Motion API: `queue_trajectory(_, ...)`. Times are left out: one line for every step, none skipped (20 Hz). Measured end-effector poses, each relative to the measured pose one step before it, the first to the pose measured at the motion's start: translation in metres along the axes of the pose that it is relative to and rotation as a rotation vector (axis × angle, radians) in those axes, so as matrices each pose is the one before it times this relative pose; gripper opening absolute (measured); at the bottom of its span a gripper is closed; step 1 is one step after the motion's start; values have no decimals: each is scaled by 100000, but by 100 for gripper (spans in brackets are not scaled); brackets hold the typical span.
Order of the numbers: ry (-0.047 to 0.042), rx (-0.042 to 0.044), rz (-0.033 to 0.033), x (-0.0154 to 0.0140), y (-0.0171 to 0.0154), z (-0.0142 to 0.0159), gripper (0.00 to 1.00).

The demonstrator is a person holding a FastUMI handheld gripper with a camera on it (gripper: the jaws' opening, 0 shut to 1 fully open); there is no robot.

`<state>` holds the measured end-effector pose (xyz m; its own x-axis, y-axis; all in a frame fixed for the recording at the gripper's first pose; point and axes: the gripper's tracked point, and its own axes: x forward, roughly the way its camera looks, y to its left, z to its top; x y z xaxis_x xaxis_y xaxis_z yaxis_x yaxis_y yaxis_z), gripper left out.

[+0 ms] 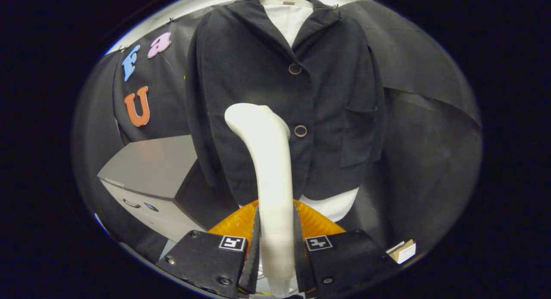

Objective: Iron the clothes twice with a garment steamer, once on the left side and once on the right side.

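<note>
Pale grey boxy cabinet (148,172) with a flat matte top, standing low against the black cloth wall, beside the hanging garment's sleeve; dark curved handle (130,203) and small oval mark on its front face. Small tan cardboard box (403,251) with a white face, lying low on the opposite side, well apart from the cabinet, part hidden
</note>
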<state>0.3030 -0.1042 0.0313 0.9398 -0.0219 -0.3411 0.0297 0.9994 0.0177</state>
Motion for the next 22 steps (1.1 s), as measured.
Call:
queue_trajectory(1295, 73, -389, 312, -203, -744, 37)
queue_trajectory(1296, 453, -51, 277, -107, -560, 37)
queue_trajectory(1408, 498, 67, 219, 131, -558, 37)
queue_trajectory(1353, 102, -100, 410, -11, -511, 37)
queue_trajectory(1113, -42, -298, 142, -135, -336, 37)
queue_trajectory(1266, -372, -296, 297, -95, -493, 37)
queue_trajectory(1236, -154, -238, 245, -24, -793, 37)
queue_trajectory(1348, -141, -84, 239, -37, -630, 37)
queue_trajectory(1149, -69, -102, 201, -89, -563, 37)
queue_trajectory(1116, -39, -243, 279, -91, -483, 37)
queue_trajectory(1007, 94, -339, 386, -98, -679, 37)
queue_trajectory(1151, -142, -123, 253, 36, -483, 37)
queue_trajectory(1077, 8, -80, 271, 29, -529, 37)
queue_trajectory(941, -176, -59, 229, -8, -420, 37)
queue_trajectory(641, 61, -159, 199, -98, -332, 37)
queue_trajectory(884, 262, -118, 147, -45, -228, 37)
queue_trajectory(239, 1276, 337, -85, 32, -126, 37)
queue_trajectory(134, 778, 547, -26, 103, 62, 37)
queue_trajectory(-84, 746, 276, -193, -150, 23, 37)
queue_trajectory(-496, 661, 295, -344, -189, 193, 37)
queue_trajectory(-655, 479, 499, -573, -173, 213, 37)
queue_trajectory(-919, 1033, 526, -591, -290, 318, 37)
